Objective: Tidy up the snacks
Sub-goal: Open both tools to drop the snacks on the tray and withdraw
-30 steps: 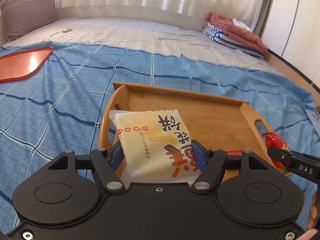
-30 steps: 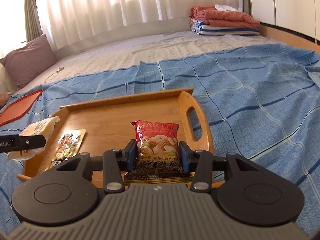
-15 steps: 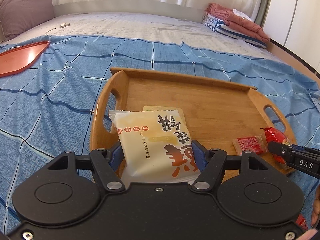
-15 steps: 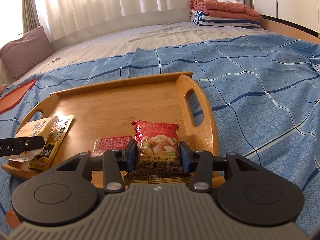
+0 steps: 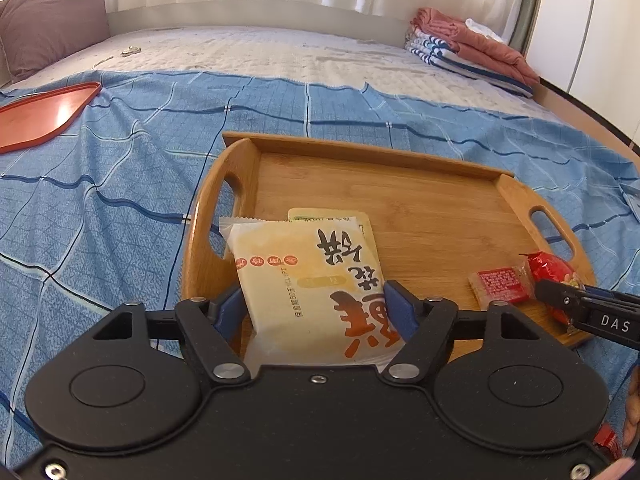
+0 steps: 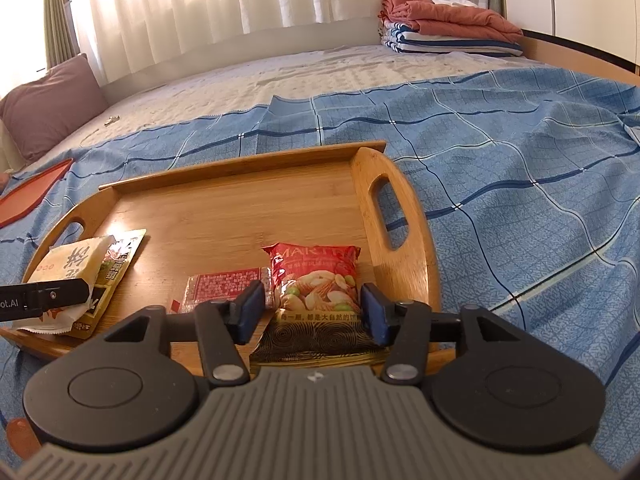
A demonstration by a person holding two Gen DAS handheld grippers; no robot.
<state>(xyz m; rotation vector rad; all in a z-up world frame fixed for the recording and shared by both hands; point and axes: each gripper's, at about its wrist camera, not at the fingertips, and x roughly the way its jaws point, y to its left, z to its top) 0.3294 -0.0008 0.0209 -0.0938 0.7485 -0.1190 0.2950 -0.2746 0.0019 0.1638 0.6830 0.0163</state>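
A wooden tray (image 5: 420, 184) with handles lies on the blue checked sheet. My left gripper (image 5: 312, 308) is at its near left corner, jaws opening. A cream pastry packet (image 5: 308, 264) lies between the pads, resting partly on a yellow-green packet (image 5: 324, 214). My right gripper (image 6: 313, 312) is at the tray's (image 6: 240, 216) near right corner, jaws opening, with clear gaps either side of a red nut packet (image 6: 316, 280) lying flat. A small red packet (image 6: 224, 288) lies just left of it. The cream packet (image 6: 72, 264) shows at far left.
An orange tray (image 5: 36, 116) lies on the sheet far left. A mauve pillow (image 5: 52, 20) is at the back left and folded blankets (image 5: 472, 48) at the back right. A hand (image 5: 632, 412) shows at the right edge.
Both grippers came down to the tray with their packets. Both jaws have since spread, and the right pads have come off the nut packet, which now lies on the tray.
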